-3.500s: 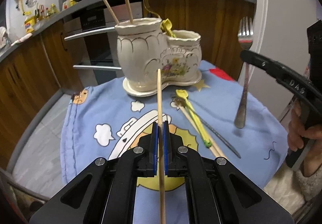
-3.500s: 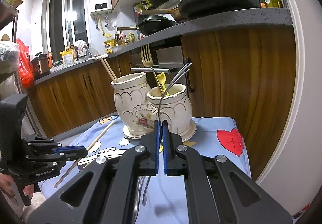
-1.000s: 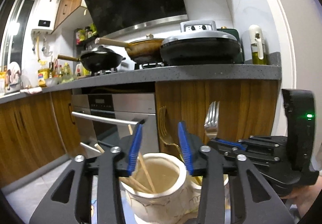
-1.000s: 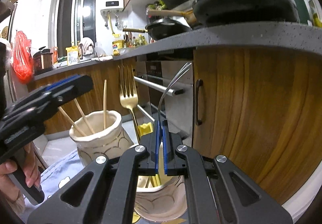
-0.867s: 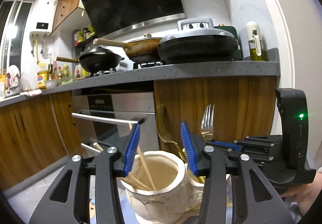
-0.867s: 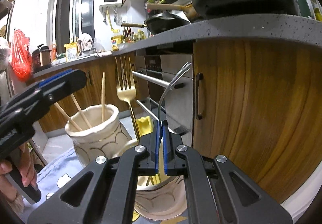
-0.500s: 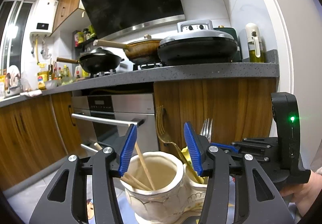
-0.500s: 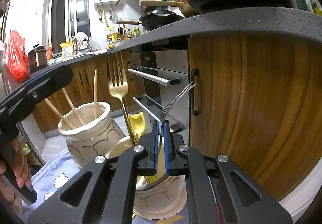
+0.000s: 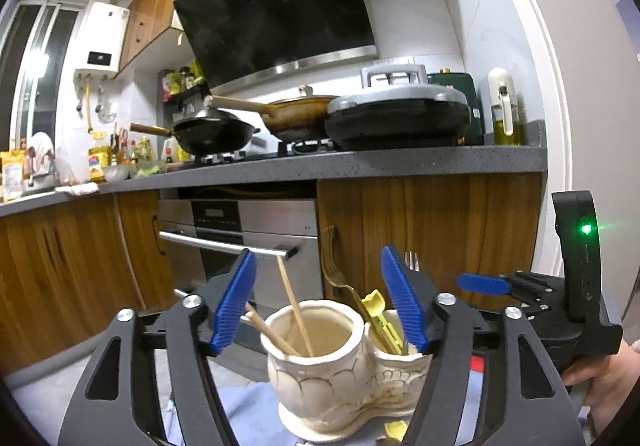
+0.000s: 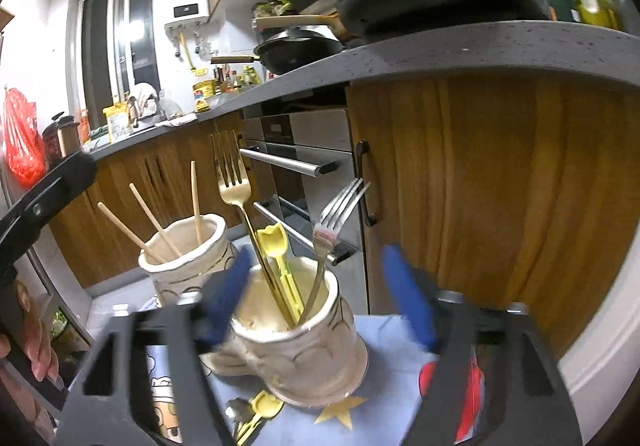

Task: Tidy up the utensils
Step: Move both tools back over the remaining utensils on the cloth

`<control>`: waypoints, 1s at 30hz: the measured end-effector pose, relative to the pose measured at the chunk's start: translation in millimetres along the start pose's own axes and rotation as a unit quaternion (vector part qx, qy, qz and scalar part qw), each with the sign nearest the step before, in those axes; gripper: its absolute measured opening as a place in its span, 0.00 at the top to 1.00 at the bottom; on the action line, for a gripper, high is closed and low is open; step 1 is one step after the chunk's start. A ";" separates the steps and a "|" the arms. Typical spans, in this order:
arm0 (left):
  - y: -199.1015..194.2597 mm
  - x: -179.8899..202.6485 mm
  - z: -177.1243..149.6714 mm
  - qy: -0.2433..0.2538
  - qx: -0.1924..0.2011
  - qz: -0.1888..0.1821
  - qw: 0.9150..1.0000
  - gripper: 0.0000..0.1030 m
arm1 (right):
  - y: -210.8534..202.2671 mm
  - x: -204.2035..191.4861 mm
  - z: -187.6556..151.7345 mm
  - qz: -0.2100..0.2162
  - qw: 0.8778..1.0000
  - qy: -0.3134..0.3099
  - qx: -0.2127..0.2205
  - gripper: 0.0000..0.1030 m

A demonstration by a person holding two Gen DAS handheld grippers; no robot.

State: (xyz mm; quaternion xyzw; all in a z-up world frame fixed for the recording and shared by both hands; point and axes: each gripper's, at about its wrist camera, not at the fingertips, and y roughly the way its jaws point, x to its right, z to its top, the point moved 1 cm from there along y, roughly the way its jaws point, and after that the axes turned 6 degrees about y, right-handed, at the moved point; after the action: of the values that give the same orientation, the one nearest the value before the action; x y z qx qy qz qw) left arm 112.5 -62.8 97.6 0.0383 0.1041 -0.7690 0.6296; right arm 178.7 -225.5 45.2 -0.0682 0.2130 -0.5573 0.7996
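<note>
The left claw [image 9: 320, 302] gapes wide and empty over the holder [image 9: 344, 370]; the right claw [image 10: 316, 298] is wide too, holding nothing; the silver fork [image 10: 332, 234] leans in the holder's right cup with the gold fork [image 10: 232, 177] and yellow spoon [image 10: 274, 242]; three chopsticks [image 10: 196, 201] stand in the left cup; the holder sits on a blue cloth [image 10: 380, 418].

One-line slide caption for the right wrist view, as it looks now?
Right gripper, jaws open, above the ceramic holder where a silver fork leans beside a gold fork.

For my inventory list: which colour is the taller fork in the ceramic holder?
Gold; the taller fork shows best in the right wrist view.
</note>
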 end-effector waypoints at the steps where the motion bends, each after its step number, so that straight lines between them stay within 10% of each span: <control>1: -5.2 -1.1 0.0 -0.001 0.000 0.004 1.000 0.27 | -6.0 0.3 -1.5 -0.002 1.000 0.006 0.005 0.05; 10: -39.6 -9.9 -11.1 -0.039 -0.017 0.020 0.999 0.05 | -43.3 -0.9 -25.0 -0.032 0.999 -0.006 0.022 0.05; 30: -70.3 -13.9 -94.1 -0.083 -0.107 0.051 0.989 0.05 | -67.2 7.3 -77.4 -0.055 0.998 0.001 -0.019 0.05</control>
State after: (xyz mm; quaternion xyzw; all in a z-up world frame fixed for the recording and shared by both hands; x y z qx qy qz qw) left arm 40.0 -16.8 16.3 -0.0882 0.1311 -0.7208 0.6749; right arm 90.7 -247.1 -3.1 -0.0949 0.2204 -0.5967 0.7658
